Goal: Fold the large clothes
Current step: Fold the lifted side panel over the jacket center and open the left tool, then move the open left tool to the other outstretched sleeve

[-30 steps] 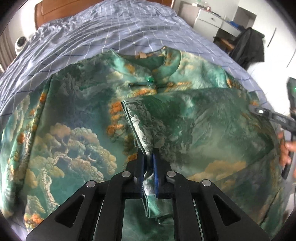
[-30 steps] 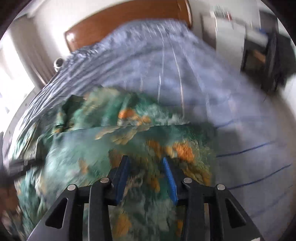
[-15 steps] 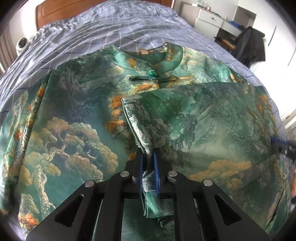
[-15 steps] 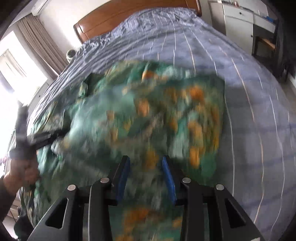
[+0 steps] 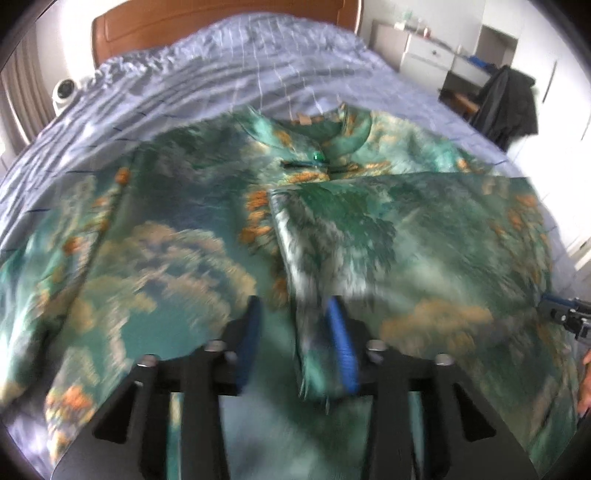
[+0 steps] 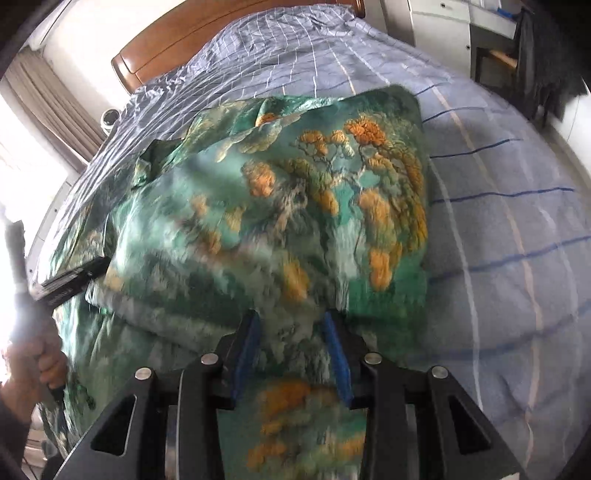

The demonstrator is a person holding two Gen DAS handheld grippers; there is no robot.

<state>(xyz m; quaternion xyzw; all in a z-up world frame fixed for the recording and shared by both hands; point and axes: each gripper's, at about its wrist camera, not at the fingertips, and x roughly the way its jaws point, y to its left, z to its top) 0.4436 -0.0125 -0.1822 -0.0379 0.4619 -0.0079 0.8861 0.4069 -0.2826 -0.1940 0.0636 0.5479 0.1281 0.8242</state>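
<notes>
A large green silk garment (image 5: 177, 236) with orange tree print lies front up on the bed, collar (image 5: 343, 133) at the far side. Its right part is folded over the middle, and the folded edge (image 5: 295, 258) runs toward me. My left gripper (image 5: 295, 343) is open over that edge, which lies loose between the jaws. My right gripper (image 6: 291, 354) is open just above the folded panel (image 6: 295, 206) at the garment's right side. Its tip also shows in the left wrist view (image 5: 565, 314). The left gripper also shows in the right wrist view (image 6: 70, 280).
The bed has a blue-grey checked sheet (image 6: 498, 184) and a wooden headboard (image 5: 221, 22). A white round device (image 5: 64, 92) sits at the bed's far left. A white dresser (image 5: 424, 51) and a dark jacket on a chair (image 5: 506, 103) stand at the right.
My left gripper has opened and let go of the folded edge. My right gripper stays open and has settled over the folded panel.
</notes>
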